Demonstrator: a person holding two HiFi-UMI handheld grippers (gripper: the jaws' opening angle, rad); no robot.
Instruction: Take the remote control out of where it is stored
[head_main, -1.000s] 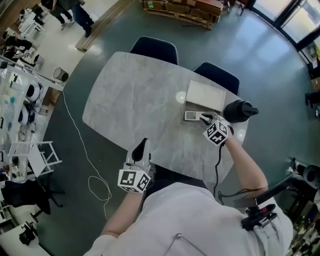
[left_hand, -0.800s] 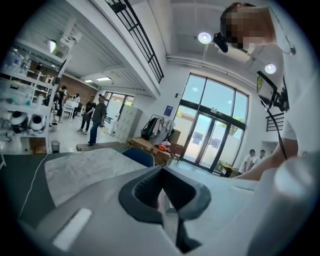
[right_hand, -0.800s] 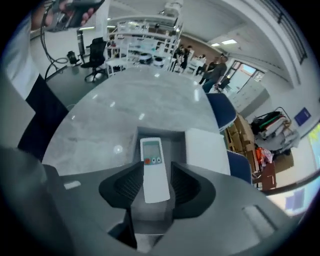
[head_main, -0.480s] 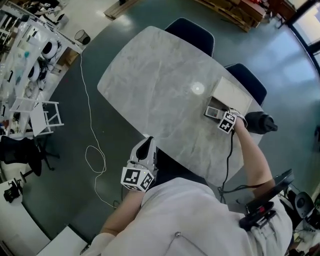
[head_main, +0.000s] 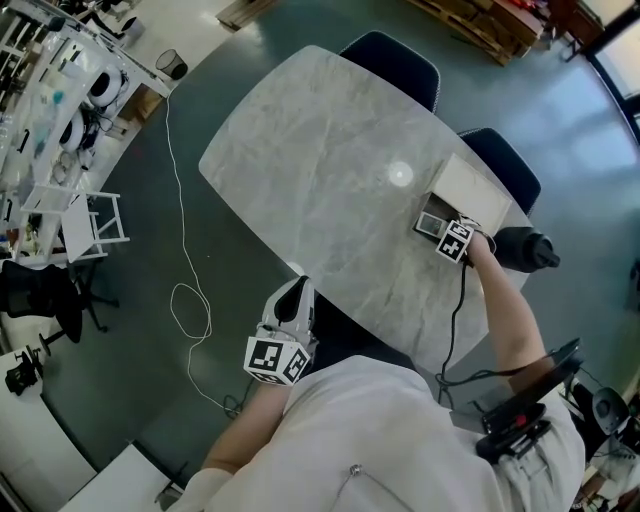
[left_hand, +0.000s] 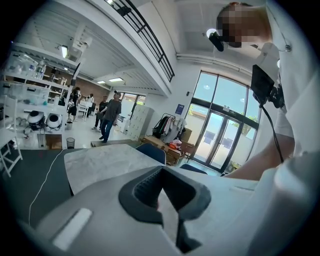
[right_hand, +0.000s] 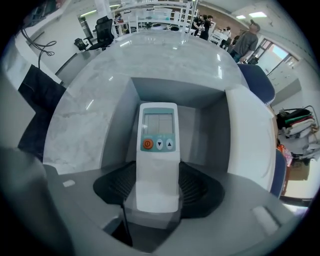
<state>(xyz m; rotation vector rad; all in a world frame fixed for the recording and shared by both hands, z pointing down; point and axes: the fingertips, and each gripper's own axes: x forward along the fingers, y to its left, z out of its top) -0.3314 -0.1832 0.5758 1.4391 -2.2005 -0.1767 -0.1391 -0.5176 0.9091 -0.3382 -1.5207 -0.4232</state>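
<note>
Remote (right_hand: 157, 150) lies face up, buttons showing, in the grey box (right_hand: 120, 125), lengthwise down the middle of the compartment. It has a strip of bare floor on either side, so its long edges stand apart from the box walls. The lid (right_hand: 250, 135) is folded out flat to one side.

The right hand-held gripper (right_hand: 157, 192) points straight down over the near end of the remote. Its jaws have just been opening and now stand wide, one pad on each side of the remote's lower end. I can't see the pads pressing on it.

From the head view, the box (head_main: 462, 185) sits close to the worktop (head_main: 310, 170) edge on the person's right. One dark chair (head_main: 505, 160) is tucked in just behind it and another chair (head_main: 395, 62) stands further along that far edge. The right hand-held gripper (head_main: 440, 228) is at the box's near end.

A broad stretch of marbled worktop lies between it and the left hand-held gripper (head_main: 298, 290), which hangs at the near edge, well apart from the box. Its jaws are together with nothing in them.

A thin cable (head_main: 190, 300) loops over the floor (head_main: 130, 330) off the worktop's left side.
</note>
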